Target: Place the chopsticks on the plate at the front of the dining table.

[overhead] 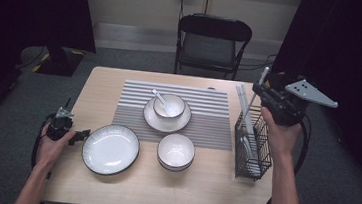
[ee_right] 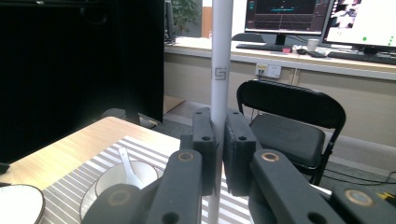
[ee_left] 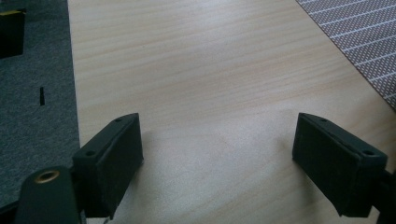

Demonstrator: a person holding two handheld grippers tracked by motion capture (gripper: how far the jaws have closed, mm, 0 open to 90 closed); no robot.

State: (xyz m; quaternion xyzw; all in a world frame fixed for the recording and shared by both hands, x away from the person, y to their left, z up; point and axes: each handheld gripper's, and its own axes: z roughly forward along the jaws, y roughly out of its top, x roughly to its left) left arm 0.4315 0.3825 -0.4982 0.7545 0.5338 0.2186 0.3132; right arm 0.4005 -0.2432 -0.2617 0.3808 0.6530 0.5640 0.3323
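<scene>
One small grey mark — a squared logo that reads roughly like "SI" — sits on the white chopstick [ee_right: 220,70]; the monitor screens [ee_right: 285,14] stay unreadable.

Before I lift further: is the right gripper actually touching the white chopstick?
Touching. The right gripper view shows the right gripper with both pads pressed against the white chopstick.

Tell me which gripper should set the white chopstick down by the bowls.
Right. The right gripper is shut on the white chopstick above the wire rack; the left gripper rests open, empty, at the table's far edge.
</scene>
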